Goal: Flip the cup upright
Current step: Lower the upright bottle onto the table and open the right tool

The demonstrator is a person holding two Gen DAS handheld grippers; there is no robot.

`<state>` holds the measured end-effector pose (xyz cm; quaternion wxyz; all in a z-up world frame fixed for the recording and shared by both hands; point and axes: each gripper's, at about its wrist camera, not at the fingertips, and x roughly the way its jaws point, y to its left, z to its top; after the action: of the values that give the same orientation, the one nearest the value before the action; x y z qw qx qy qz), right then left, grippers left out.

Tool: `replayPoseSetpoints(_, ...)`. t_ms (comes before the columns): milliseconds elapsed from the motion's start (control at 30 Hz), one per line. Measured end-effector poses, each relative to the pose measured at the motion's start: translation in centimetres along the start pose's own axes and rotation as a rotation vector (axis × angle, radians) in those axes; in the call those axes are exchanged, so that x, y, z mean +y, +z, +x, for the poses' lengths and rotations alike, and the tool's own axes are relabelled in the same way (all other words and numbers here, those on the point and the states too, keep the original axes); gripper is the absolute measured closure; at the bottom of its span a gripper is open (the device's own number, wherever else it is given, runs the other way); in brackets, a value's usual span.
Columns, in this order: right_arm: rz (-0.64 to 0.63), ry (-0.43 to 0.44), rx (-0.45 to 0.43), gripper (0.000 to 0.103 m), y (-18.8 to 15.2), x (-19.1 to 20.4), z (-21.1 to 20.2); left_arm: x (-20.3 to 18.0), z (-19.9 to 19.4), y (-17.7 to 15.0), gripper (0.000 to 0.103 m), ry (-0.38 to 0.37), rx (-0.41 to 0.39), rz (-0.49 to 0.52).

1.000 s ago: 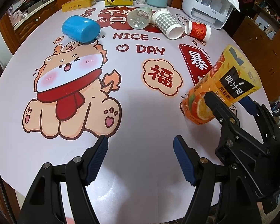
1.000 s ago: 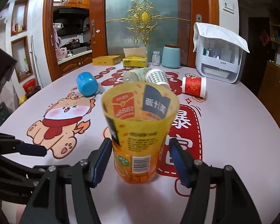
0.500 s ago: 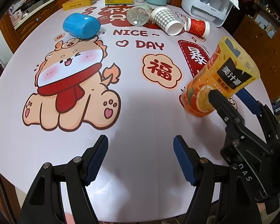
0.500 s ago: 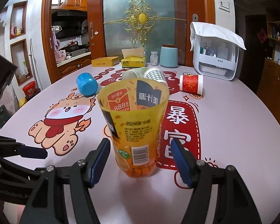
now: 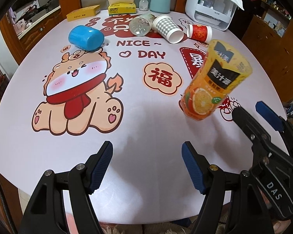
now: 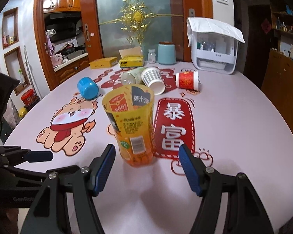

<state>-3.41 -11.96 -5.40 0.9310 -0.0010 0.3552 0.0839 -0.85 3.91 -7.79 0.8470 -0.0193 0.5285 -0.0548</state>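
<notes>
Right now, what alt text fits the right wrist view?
An orange juice cup stands upright on the printed table, just ahead of the open right gripper, untouched. Behind it, four cups lie on their sides: blue, clear, checked, red.

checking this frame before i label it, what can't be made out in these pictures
- Upright orange juice-label plastic cup: whether anything is inside; the right wrist view sees only its inner wall.
- Clear plastic cup lying on its side: its mouth; in the left wrist view the checked paper cup covers it.
- White plastic cabinet: contents too small in either view.
- Right hand-held gripper: open, its handle cut off by the bottom edge.
</notes>
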Motion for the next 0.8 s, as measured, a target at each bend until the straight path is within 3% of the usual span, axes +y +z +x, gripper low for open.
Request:
replayPoseSetpoints(400,0.068,-0.018,0.118,0.036,-0.6,-0.6,-2.5,-1.3,-3.3,-1.1,0.027,0.028,-0.081,0.021)
replayPoseSetpoints(800,0.074,-0.067,0.103,0.035,0.4,-0.7,-5.9,-3.2,-6.6,-1.3,0.025,0.085,-0.192,0.055)
